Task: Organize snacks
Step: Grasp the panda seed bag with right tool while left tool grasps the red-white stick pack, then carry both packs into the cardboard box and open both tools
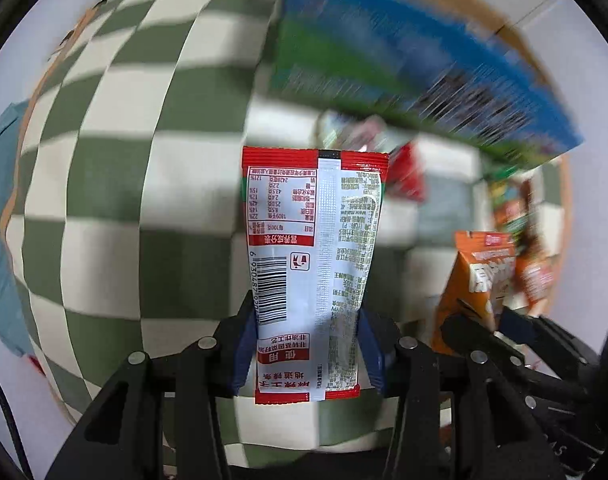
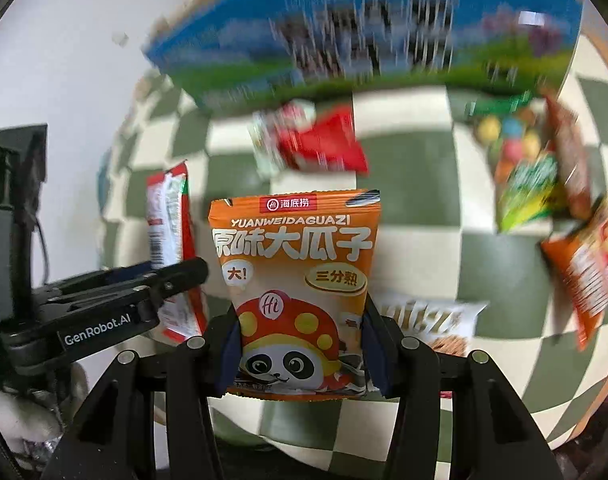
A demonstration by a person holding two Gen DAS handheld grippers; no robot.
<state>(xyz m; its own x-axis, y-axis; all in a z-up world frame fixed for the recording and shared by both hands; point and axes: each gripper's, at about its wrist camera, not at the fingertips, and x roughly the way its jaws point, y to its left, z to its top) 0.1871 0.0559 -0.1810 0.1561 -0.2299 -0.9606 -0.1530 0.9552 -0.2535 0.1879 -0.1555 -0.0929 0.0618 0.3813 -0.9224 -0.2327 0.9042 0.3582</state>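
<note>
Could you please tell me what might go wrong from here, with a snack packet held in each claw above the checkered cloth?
1. The left claw pinches the red-and-white packet only near its lower end, so the long free part could swing or slip out.
2. The right claw grips the orange seed packet likewise low; the two claws are close together and might collide.
3. Both views are motion-blurred, so a fast move may knock the loose red packet on the checkered cloth.

left tongs [image 1: 308,344] | black frame, blue pads, silver screws | "GenRobot.AI" marking
</note>
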